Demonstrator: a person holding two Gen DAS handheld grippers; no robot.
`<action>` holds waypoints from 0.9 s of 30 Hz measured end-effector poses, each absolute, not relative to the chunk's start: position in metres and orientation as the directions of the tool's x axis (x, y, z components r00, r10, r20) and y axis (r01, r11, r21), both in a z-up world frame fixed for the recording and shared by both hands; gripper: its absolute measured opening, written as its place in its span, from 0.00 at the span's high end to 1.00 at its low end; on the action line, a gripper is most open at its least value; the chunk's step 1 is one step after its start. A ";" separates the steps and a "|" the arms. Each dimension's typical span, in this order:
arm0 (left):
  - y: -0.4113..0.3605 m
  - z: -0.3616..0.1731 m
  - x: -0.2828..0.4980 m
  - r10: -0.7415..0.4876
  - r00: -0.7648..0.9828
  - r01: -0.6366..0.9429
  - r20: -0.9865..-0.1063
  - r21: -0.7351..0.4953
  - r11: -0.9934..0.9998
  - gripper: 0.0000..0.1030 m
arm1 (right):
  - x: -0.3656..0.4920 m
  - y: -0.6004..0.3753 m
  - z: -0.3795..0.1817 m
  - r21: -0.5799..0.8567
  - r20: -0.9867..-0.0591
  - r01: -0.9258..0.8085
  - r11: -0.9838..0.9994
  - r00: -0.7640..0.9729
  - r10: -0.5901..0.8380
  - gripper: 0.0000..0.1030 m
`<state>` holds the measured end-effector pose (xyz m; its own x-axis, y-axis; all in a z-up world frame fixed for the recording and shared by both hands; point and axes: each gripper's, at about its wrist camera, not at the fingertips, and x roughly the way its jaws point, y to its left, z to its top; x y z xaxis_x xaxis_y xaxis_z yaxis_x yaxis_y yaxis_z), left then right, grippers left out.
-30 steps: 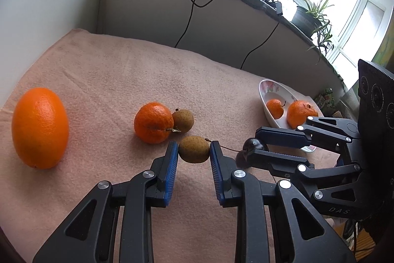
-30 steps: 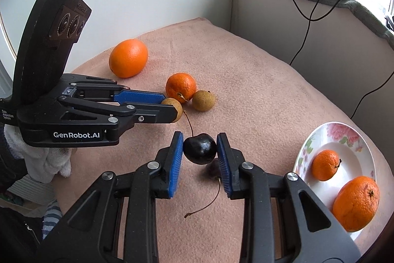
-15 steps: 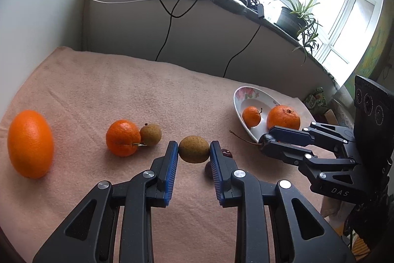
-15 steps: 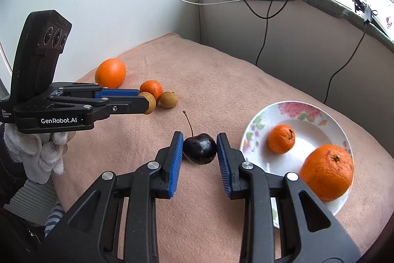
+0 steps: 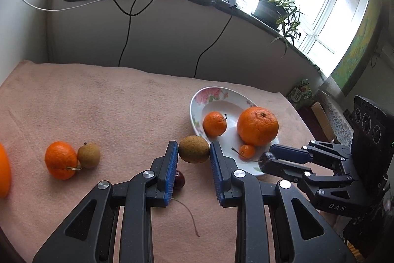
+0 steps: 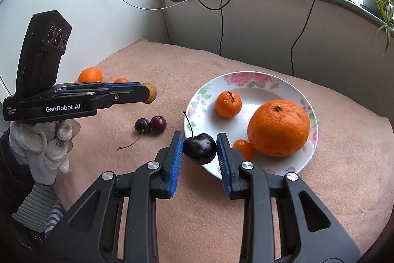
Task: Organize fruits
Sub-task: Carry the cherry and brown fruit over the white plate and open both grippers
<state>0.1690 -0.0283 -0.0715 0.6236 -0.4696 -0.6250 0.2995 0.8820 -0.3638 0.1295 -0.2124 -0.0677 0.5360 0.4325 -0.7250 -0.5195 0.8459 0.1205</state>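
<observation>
Pink cloth covered the desk (image 6: pixel 270 201) below the window sill, and the flowered plate (image 6: pixel 248 80) at its 3 o'clock side already held a big orange (image 6: pixel 278 127), a mandarin (image 6: pixel 228 104) and a tiny kumquat (image 6: pixel 243 149). The left tool (image 5: pixel 194 155) was clamped on a brown fruit (image 5: pixel 194 149) near the plate's 9 o'clock rim, while the right tool (image 6: pixel 200 149) pinched a dark cherry (image 6: pixel 200 148) over its 7 o'clock rim. Still left on the cloth, judging by the layout, were two cherries (image 6: pixel 150 125), another brown fruit (image 5: pixel 88 155), a mandarin on the cloth (image 5: pixel 61 160) and a large orange (image 6: pixel 90 75) out toward 9 o'clock.

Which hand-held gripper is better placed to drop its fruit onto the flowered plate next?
Right. The right hand-held gripper already holds its dark cherry over the near rim of the white flowered plate; the left hand-held gripper, holding a brown longan, seems short of it.
</observation>
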 end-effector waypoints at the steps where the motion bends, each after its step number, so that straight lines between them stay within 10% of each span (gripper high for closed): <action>1: -0.034 -0.072 0.171 -0.472 0.620 0.306 -0.627 -0.361 0.881 0.76 | 0.129 -0.215 -0.069 0.126 -0.726 -0.516 0.848 0.534 0.433 0.72; 24: -0.080 -0.078 0.194 -0.460 0.585 0.350 -0.668 -0.304 0.886 0.75 | 0.141 -0.227 -0.083 0.149 -0.743 -0.487 0.861 0.519 0.422 0.71; 27: -0.079 -0.076 0.194 -0.455 0.592 0.345 -0.665 -0.301 0.889 0.58 | 0.141 -0.226 -0.084 0.138 -0.747 -0.486 0.863 0.521 0.413 0.71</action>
